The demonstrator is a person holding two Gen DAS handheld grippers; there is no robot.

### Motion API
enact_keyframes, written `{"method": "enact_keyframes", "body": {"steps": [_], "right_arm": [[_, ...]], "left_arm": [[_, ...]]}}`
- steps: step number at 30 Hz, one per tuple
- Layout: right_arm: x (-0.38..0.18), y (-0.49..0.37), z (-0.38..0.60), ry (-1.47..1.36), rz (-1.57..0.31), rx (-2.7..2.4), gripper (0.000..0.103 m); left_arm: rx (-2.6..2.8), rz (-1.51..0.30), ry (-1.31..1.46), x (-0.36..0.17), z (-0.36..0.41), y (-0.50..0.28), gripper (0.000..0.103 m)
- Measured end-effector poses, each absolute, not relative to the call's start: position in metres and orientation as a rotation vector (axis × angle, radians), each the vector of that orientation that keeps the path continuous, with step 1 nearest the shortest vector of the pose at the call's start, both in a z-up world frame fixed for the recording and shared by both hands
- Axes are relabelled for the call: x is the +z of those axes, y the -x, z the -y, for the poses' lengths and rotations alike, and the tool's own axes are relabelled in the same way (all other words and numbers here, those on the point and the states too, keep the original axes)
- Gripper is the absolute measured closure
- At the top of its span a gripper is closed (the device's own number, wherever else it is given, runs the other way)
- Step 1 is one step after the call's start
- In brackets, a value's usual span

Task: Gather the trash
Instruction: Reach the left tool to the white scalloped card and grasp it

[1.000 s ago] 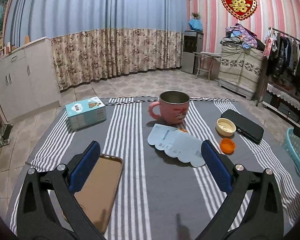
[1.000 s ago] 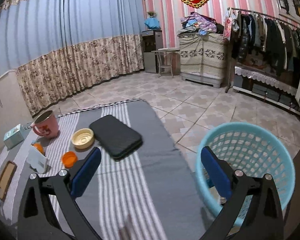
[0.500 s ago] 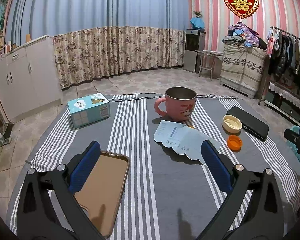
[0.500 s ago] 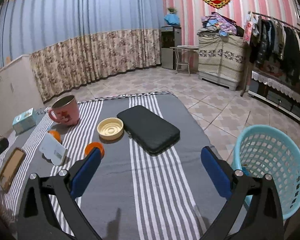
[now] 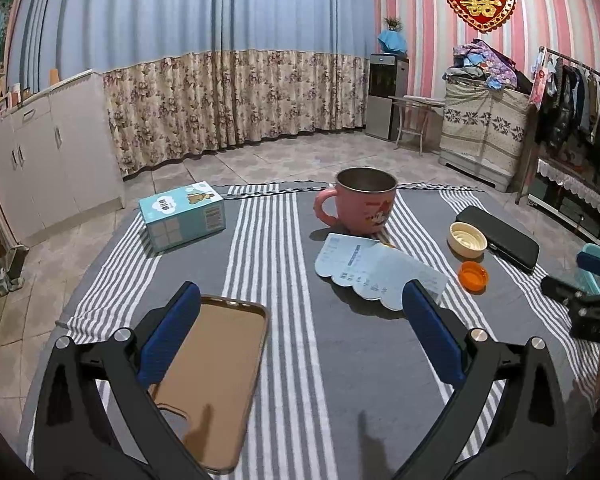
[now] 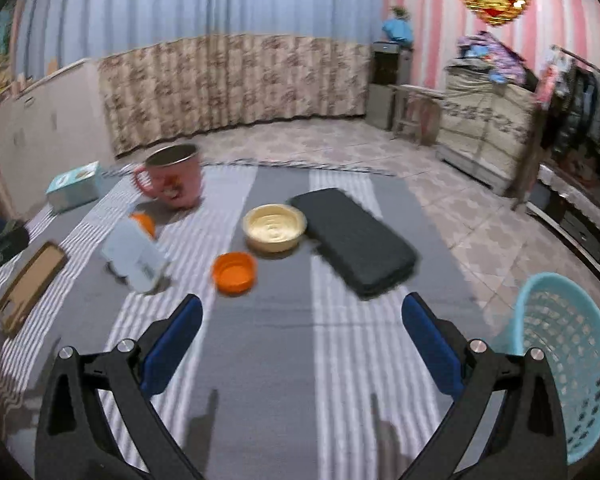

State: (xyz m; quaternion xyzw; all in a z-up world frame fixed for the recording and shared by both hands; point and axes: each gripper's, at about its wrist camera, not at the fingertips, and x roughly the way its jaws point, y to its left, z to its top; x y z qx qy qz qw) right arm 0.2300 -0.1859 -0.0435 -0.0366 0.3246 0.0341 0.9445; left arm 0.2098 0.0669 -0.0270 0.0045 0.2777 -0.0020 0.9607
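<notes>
Both the left hand-held gripper (image 5: 300, 332) and the right hand-held gripper (image 6: 302, 336) are wide open and hold nothing, and since the orange cap (image 6: 234, 272) lies just beside the cream lid (image 6: 275, 227) on the table (image 6: 284, 360), well apart from the blue basket (image 6: 556, 356), a careless reach could push both away.

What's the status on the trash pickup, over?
Left gripper and right gripper open, empty. Orange cap on the cloth ahead of right gripper, untouched. Path clear.

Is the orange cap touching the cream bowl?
Apart. In the right wrist view, a strip of grey cloth shows between the orange cap and the cream bowl.
</notes>
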Motion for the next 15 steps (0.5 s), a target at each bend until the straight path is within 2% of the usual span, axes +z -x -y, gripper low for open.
{"method": "enact_keyframes", "body": {"steps": [7,15], "right_arm": [[-0.064,-0.254,0.148,0.182,-0.731,0.081,0.005],[-0.054,-0.261,0.193,0.032,-0.7,0.015,0.005]], "left_arm": [[0.012,-0.592,0.015,-0.031,-0.087,-0.221,0.006],[-0.042,-0.614,0.013,-0.028,-0.053,-0.245,0.006]]}}
